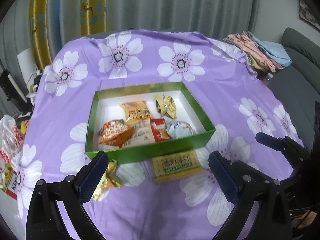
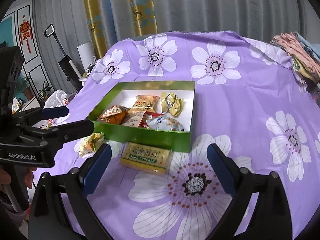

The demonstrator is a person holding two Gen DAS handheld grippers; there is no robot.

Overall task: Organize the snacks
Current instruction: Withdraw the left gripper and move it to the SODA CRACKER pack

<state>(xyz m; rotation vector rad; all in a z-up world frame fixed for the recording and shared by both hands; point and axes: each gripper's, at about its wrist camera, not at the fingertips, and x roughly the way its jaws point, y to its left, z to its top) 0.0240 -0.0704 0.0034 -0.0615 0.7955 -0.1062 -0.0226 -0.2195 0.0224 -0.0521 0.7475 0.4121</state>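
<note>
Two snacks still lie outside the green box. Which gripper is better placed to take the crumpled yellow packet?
Left. The left gripper is open, one finger beside the crumpled packet. The right gripper faces the cracker pack.

cracker packet (image 2: 146, 158): "SODA CRACKER" is showing in green under Chinese characters
left gripper (image 2: 68, 118): "GenRobot.AI" is standing on its black body
red-and-white box (image 1: 12, 186): "KFC" is partly showing
other packets: not readable

Glossy green cardboard box (image 1: 160, 153), crinkly shiny foil snack wrappers (image 1: 169, 107), smooth satiny floral tablecloth (image 2: 250, 110)
</note>
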